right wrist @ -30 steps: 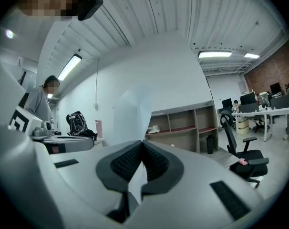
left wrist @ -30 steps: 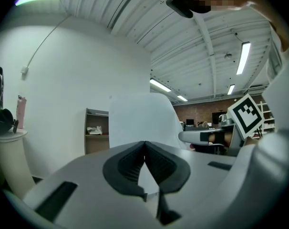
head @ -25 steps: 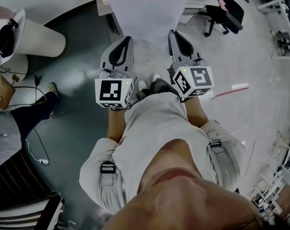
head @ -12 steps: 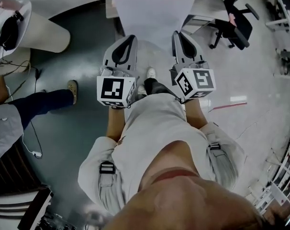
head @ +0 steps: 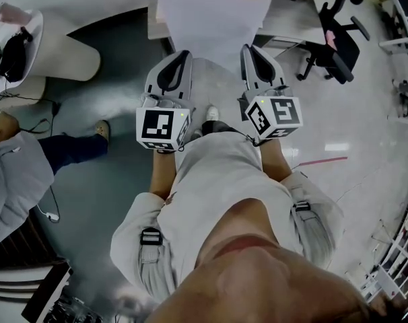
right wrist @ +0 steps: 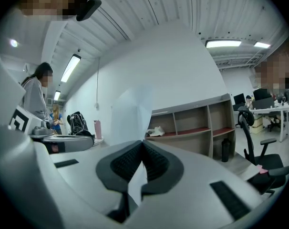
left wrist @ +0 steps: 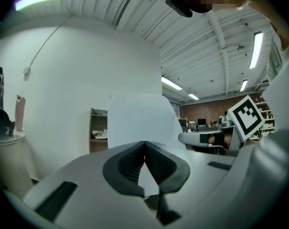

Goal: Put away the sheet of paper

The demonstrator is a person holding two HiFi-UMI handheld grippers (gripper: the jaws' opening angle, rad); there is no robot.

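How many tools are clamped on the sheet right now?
2. The left tool pinches the sheet of paper at its near-left edge; the right tool at its near-right edge.

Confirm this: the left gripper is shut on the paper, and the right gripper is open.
One part is wrong. The right gripper is not open: its jaws are shut on the paper too, as the right gripper view shows. The left gripper is shut on the paper, as you said.
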